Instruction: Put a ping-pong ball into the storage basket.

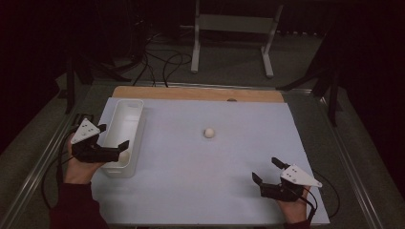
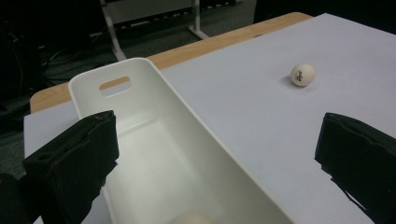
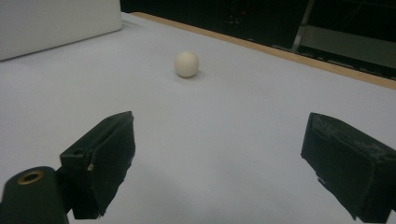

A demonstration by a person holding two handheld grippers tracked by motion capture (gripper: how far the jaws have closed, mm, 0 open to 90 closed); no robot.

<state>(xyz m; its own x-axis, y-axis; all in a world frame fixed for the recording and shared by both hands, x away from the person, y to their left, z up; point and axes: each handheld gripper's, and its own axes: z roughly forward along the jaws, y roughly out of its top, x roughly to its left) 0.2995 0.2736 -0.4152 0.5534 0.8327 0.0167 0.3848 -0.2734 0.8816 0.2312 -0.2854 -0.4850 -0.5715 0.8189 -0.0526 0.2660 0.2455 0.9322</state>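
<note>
Left hand-held gripper (image 1: 116, 141) hangs released over the white bin (image 1: 135, 106), a ball (image 2: 194, 218) resting inside; lift straight up, clear of the rim.

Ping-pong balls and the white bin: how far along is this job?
Done: one ball lies inside the white bin, right under the left gripper, whose jaws stand open and empty above it. In hand: nothing; the right gripper is open too. Left: the second ball sits loose mid-table, probably next for the bin.
</note>
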